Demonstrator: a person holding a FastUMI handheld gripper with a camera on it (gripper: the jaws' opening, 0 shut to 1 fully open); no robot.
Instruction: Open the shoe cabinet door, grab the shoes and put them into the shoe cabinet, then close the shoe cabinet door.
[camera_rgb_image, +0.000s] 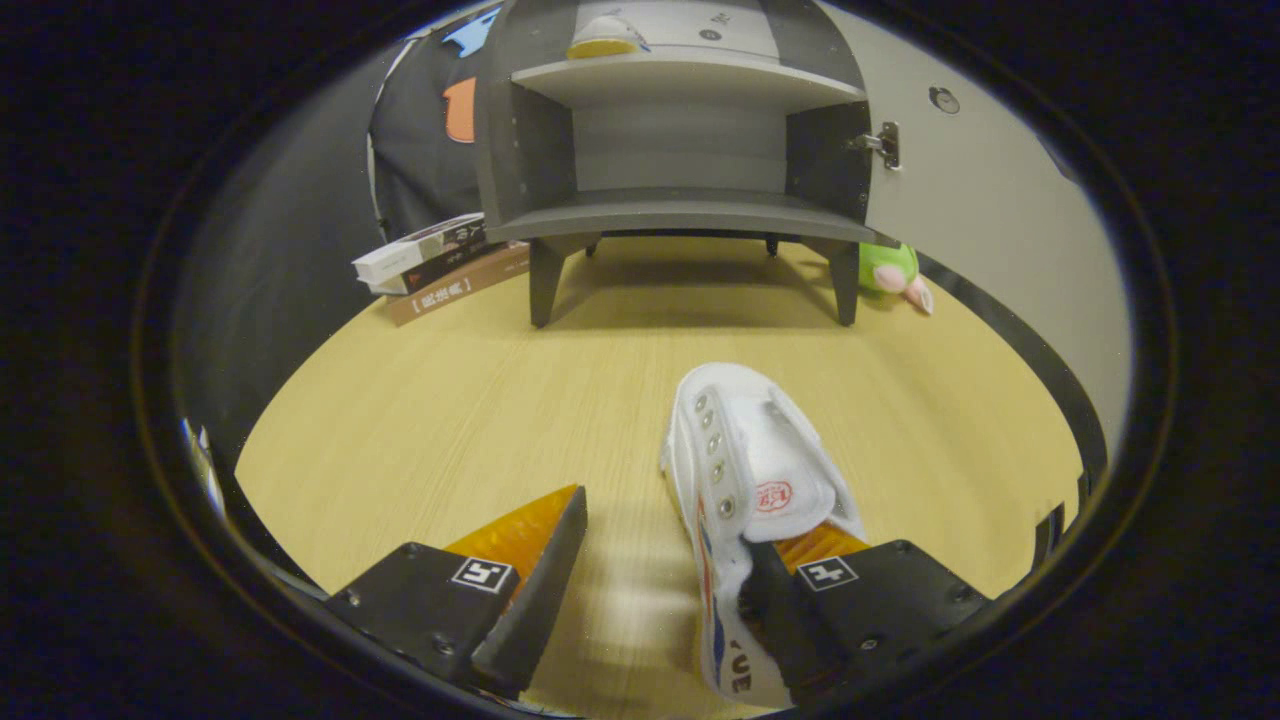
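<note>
Tool (665, 570) wide apart, white shoe (745, 480) against, perhaps over, its right finger

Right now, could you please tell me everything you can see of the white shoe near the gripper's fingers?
The white shoe is a small sneaker that looks like canvas, with a row of metal eyelets, a broad strap carrying a red mark, and red and blue trim along its side. It lies on the wooden table, toe pointing toward the open shoe cabinet beyond. The gripper is open: its right finger sits against or inside the shoe's heel opening, while the left finger stands apart from it.
</note>
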